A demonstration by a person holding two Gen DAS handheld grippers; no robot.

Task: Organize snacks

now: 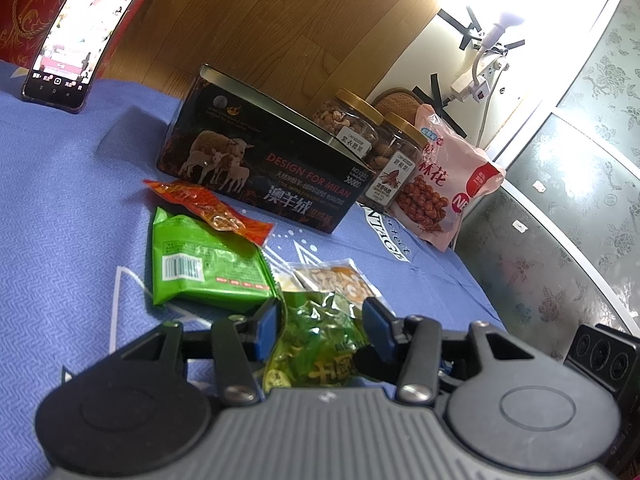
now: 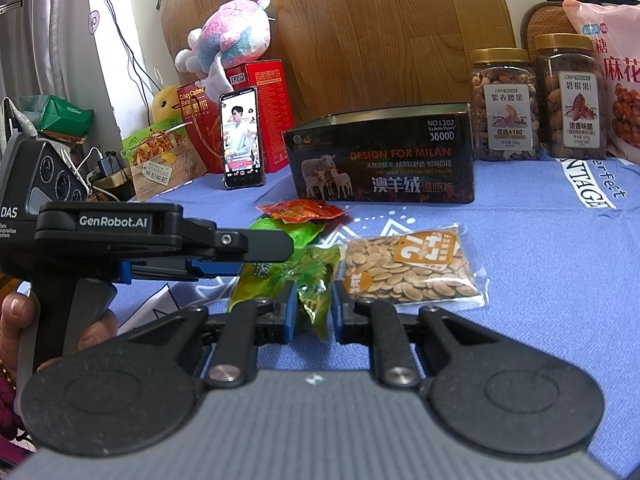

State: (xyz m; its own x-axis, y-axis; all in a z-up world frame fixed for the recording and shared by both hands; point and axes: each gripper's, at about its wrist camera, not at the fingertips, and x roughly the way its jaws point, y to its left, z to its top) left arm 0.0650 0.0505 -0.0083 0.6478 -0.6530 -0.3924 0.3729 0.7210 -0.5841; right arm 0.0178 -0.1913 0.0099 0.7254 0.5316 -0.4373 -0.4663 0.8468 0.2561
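A shiny green snack packet (image 1: 320,344) sits between the blue pads of my left gripper (image 1: 322,328), which is shut on it. In the right wrist view the same packet (image 2: 314,300) has its crinkled end pinched in my right gripper (image 2: 316,310), also shut on it. My left gripper (image 2: 280,252) reaches in from the left, side-on, with a hand on its handle. A flat green packet with a barcode (image 1: 208,268), a red packet (image 1: 216,208) and a clear seed packet (image 2: 408,268) lie on the blue cloth (image 2: 540,280). Behind them stands an open black tin (image 2: 384,152).
Two nut jars (image 2: 504,104) and a pink snack bag (image 2: 612,80) stand at the back right. A phone (image 2: 242,136) leans on a red box (image 2: 268,112) at the back left, with a plush toy, boxes and cables beside it. The right gripper's housing (image 1: 600,354) shows at the left wrist view's right edge.
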